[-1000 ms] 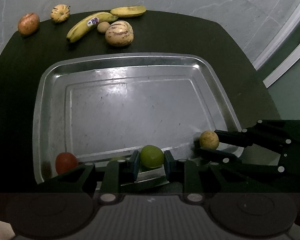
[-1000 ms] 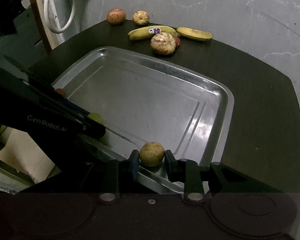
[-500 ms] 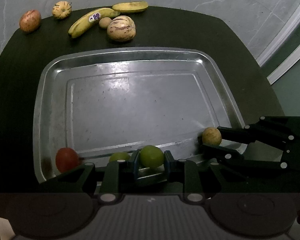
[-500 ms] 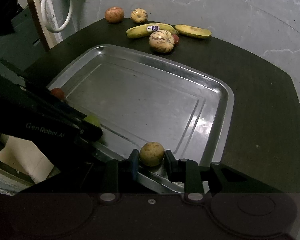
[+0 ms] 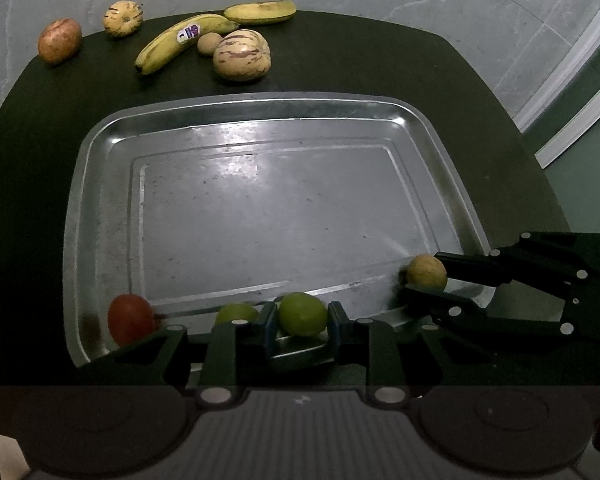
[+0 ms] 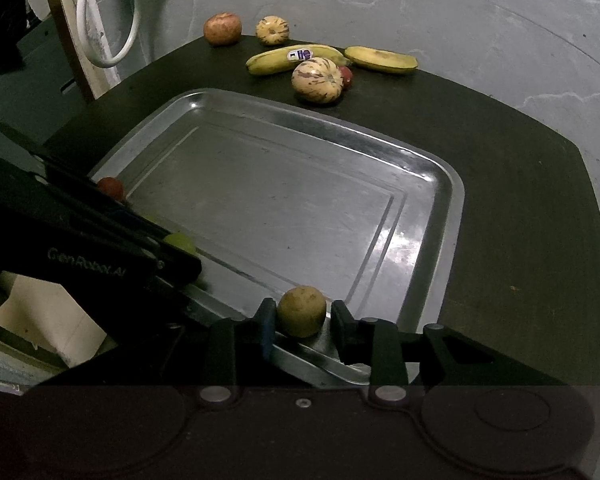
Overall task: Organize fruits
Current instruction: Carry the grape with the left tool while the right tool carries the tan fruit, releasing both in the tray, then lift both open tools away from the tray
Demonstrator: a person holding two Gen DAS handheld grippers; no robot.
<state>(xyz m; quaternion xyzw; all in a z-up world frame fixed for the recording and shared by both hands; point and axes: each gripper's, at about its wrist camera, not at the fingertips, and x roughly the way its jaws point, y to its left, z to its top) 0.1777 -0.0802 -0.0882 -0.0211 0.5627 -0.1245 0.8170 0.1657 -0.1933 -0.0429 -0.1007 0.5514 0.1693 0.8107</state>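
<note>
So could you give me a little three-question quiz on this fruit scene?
1. True or false: the metal tray holds a banana.
2. What colour is the fruit between the left gripper jaws?
3. The right gripper has around it: A) an apple B) a tan round fruit C) a banana.

Key: 1 false, both bananas lie on the dark table. 2 green, the green fruit. 3 B, jaws opening.

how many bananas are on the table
2, both on the table's far side beyond the tray: one with a sticker lying beside the big striped fruit, the other behind it at the table's far edge. None look hidden.
</note>
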